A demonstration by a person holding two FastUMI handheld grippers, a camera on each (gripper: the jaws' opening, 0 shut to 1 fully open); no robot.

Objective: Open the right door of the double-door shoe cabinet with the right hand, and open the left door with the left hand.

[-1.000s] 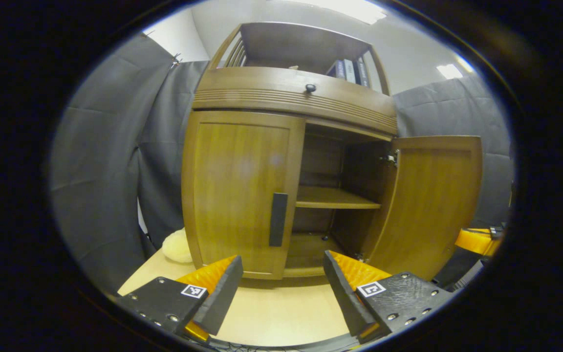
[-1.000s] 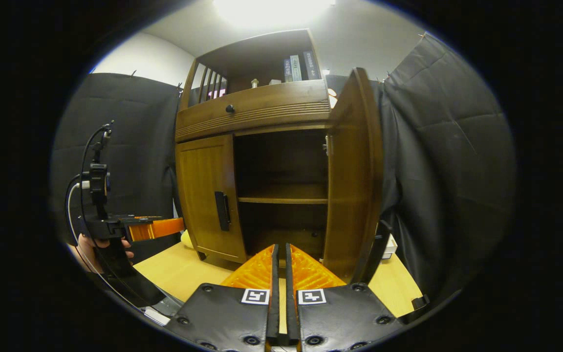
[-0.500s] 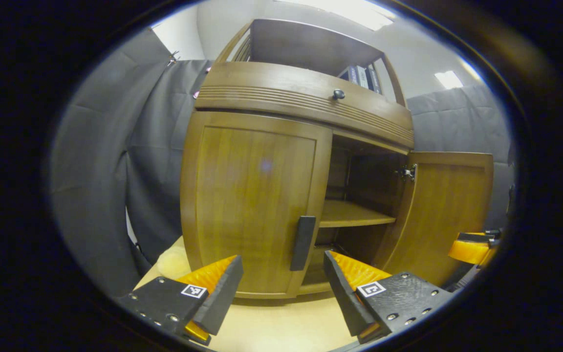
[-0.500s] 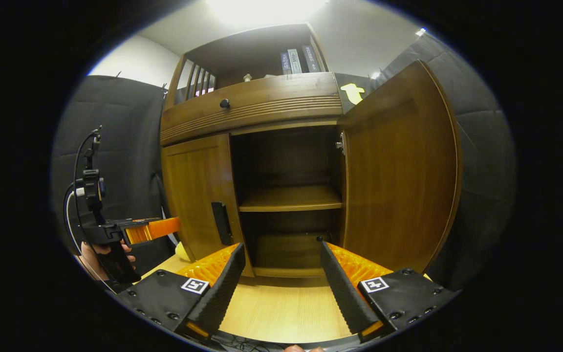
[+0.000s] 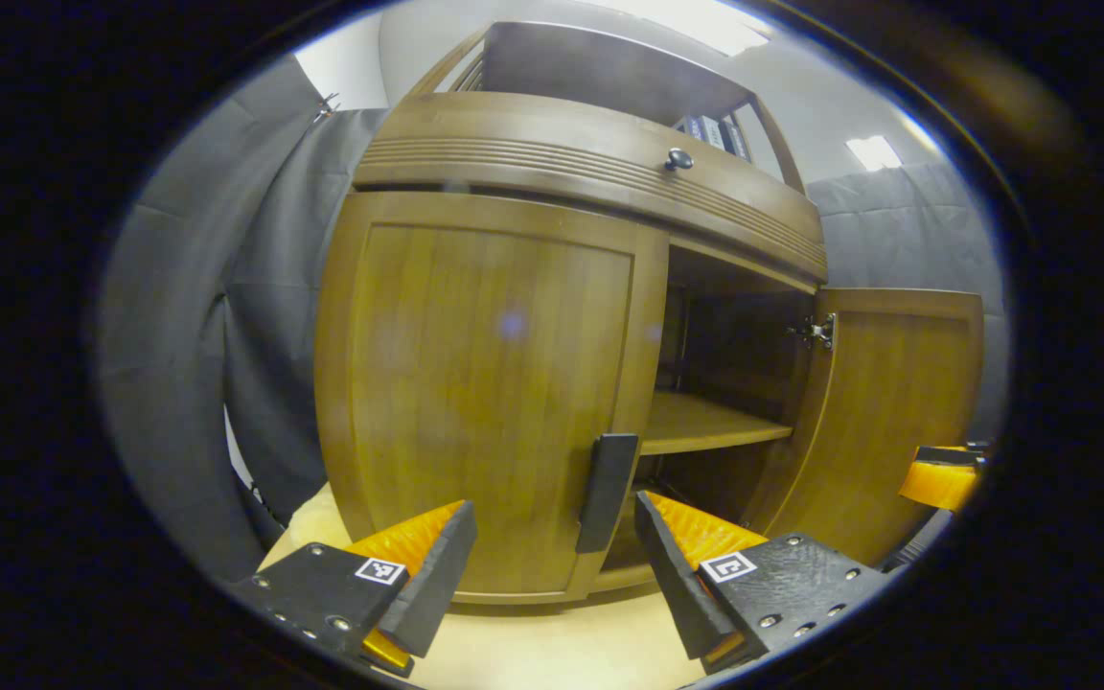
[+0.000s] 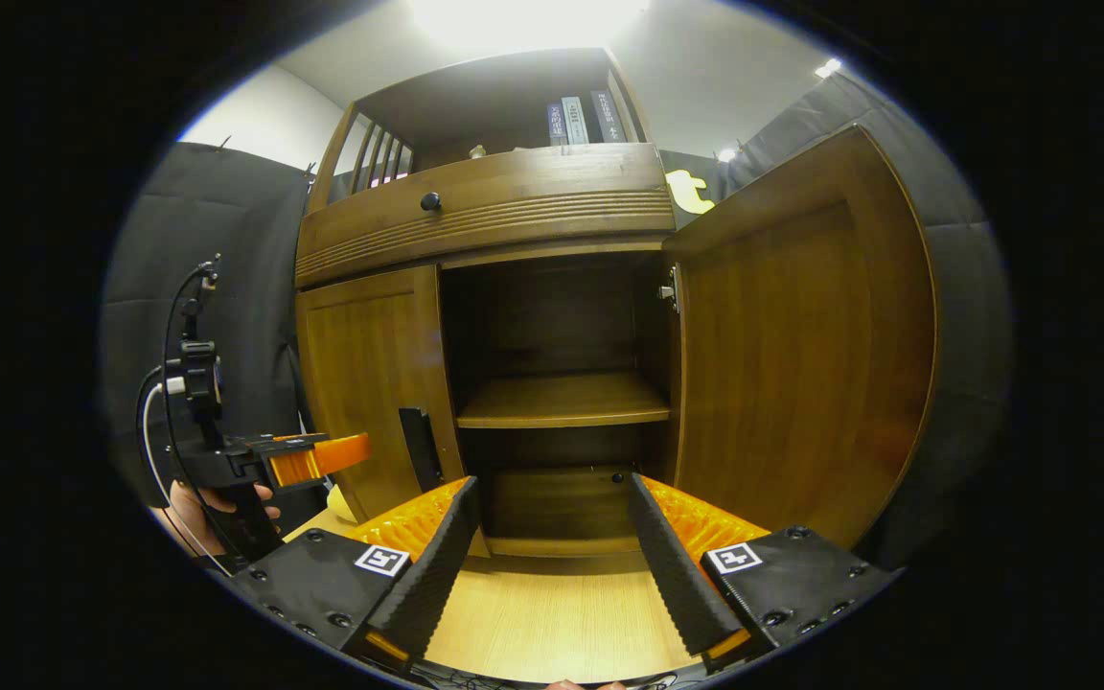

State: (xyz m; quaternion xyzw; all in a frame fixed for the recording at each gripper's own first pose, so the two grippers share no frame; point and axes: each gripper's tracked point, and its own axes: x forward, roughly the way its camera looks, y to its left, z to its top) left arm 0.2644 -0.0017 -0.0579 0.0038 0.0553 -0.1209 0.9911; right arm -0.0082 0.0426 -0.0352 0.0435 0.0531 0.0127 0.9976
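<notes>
Left door approach: right door open, left door shut

The brown wooden double-door shoe cabinet (image 6: pixel 552 206) stands on the pale tabletop (image 6: pixel 552 623). Its right door (image 6: pixel 792 335) is swung wide; the right gripper (image 6: pixel 547 537) sits before it, fingers apart, holding nothing. The left gripper (image 5: pixel 552 561), also spread and empty, faces the closed left door (image 5: pixel 485 383) so its dark vertical bar handle (image 5: pixel 607 491) falls between the fingers

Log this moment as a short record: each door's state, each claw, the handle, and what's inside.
right door: swung open
left door: closed
left door handle: dark vertical bar, not yet gripped
left claw: open, near the handle
right claw: open, holding nothing
inside: one shelf, bare
table: light wood under the cabinet
</notes>
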